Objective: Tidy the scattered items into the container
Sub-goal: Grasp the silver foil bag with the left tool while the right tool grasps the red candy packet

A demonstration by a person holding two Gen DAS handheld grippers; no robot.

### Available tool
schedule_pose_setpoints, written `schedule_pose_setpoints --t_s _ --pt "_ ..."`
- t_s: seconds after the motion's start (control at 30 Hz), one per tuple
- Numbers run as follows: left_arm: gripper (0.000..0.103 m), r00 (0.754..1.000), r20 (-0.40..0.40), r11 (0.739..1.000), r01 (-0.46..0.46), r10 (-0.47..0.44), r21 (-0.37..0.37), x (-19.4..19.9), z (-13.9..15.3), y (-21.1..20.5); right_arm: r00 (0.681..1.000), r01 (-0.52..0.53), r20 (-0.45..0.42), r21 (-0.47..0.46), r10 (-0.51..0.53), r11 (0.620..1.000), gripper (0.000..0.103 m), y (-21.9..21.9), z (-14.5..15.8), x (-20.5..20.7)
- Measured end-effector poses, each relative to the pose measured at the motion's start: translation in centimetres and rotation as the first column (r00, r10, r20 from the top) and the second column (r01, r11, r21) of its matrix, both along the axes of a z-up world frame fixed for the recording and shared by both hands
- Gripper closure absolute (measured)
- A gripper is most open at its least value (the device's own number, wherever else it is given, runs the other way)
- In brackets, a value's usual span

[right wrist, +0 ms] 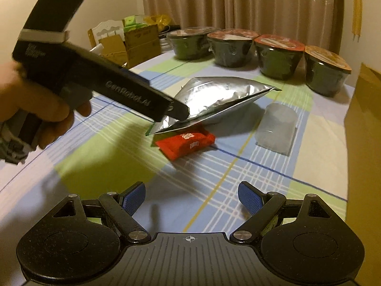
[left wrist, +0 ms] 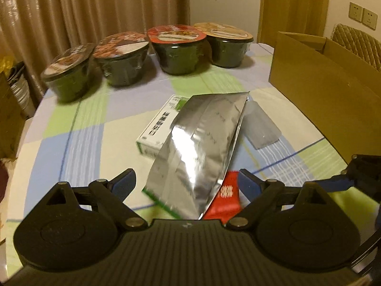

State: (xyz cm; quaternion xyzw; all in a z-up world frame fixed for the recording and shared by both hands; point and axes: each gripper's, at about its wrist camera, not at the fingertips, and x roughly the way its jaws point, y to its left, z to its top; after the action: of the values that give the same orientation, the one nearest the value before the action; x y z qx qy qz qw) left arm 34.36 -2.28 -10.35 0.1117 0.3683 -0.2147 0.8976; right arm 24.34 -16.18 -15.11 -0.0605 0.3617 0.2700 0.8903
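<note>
The silver foil pouch (left wrist: 197,147) is propped over the red packet (right wrist: 185,143) on the surface, not pinched yet; left tongs (left wrist: 185,181) and right tongs (right wrist: 191,196) are spread wide; slippery foil could easily be dropped short of the cardboard box (left wrist: 328,90).

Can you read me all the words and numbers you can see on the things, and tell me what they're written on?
"GenRobot.AI": white letters on the side of the left gripper, right wrist view.
Red packet: white characters, too blurred to read.
White and green box: dark characters, too blurred.
Noodle bowls: lid print too small.
Silver pouch: faint marks, unreadable.
</note>
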Motion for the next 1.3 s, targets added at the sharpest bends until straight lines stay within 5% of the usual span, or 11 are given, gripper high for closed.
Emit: schedule_pose_setpoints --t_s 0.17,0.47,0.63,0.8,1.03,1.3 --pt "0.013 0.996 -0.003 0.994 0.088 -0.088 0.070 1.4 -0.9 -1.1 1.000 -0.018 0.002 -0.010 0.018 1.000 0.013 0.4 -0.9 1.4" --pt "0.016 0.993 -0.031 0.992 0.112 -0.110 0.063 3.1 -2.0 -2.0 0.998 -0.053 0.026 -0.018 0.053 0.998 0.013 1.2 -1.5 3.0" --pt "0.039 0.993 -0.054 0.991 0.108 -0.104 0.076 3.1 -2.2 -2.0 0.998 -0.051 0.033 -0.021 0.052 0.998 0.013 1.6 -1.5 3.8" --pt "0.048 0.994 -0.059 0.995 0.094 -0.092 0.043 2.9 -1.3 -1.0 0.998 -0.052 0.038 -0.025 0.053 0.998 0.013 2.2 -1.4 4.5" --pt "0.048 0.993 -0.060 0.994 0.100 -0.098 0.039 2.2 -1.1 -0.4 0.997 -0.067 0.032 -0.036 0.068 0.997 0.013 3.4 -1.8 5.8" --pt "0.035 0.992 -0.041 0.991 0.118 -0.115 0.064 2.1 -1.5 -0.5 0.997 -0.074 0.026 -0.025 0.075 0.997 0.013 4.1 -2.2 6.8"
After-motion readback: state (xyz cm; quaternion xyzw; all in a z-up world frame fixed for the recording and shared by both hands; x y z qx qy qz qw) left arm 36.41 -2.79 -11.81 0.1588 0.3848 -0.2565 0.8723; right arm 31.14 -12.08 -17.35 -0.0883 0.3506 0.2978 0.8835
